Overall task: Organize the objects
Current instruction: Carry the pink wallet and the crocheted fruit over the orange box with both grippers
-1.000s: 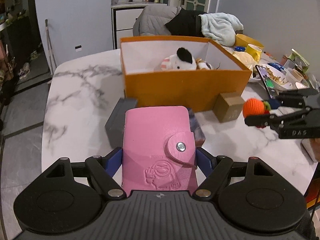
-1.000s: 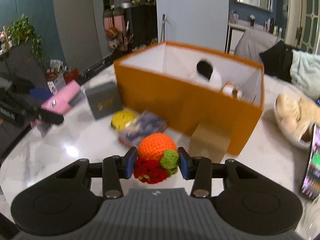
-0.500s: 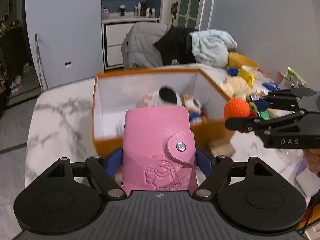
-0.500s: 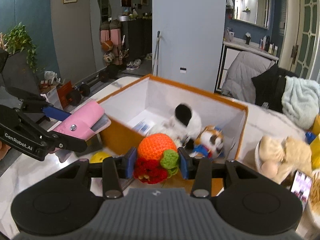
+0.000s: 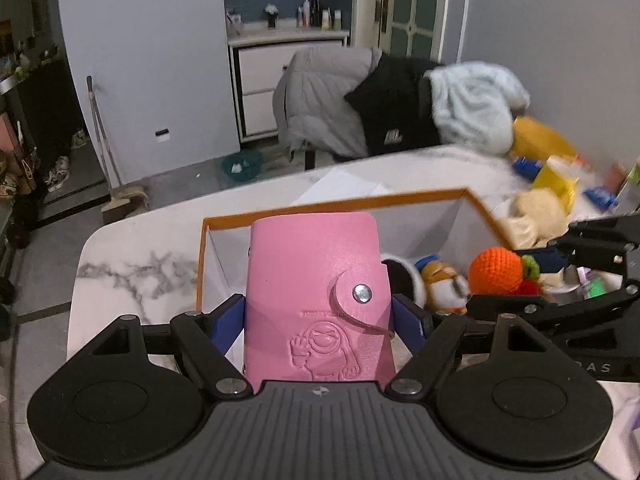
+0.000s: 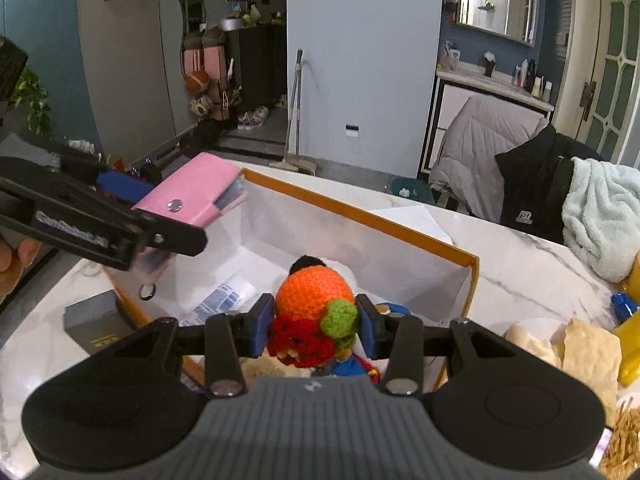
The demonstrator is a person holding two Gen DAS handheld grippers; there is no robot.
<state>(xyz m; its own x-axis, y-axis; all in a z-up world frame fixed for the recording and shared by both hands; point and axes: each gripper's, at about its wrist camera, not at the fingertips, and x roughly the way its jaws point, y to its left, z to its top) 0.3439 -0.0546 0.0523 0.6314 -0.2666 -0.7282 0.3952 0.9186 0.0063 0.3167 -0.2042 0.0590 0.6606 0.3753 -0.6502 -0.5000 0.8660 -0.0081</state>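
— Pink leather snap wallet (image 5: 316,300) sits clamped between the left gripper's (image 5: 318,322) wide-set blue pads, over the near left edge of the orange cardboard box with white walls (image 5: 420,216).

— And the right gripper (image 6: 314,326)?

— Pinched tight on an orange crocheted ball with red and green tufts (image 6: 314,300), above the box's middle. Below it lie plush toys (image 5: 442,284); the left floor under the wallet is bare white.

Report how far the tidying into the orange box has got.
Done: plush toys lie in the orange box. In hand: left tool grips the pink card holder, right tool the crochet orange, both over the box. Left: grey box outside.
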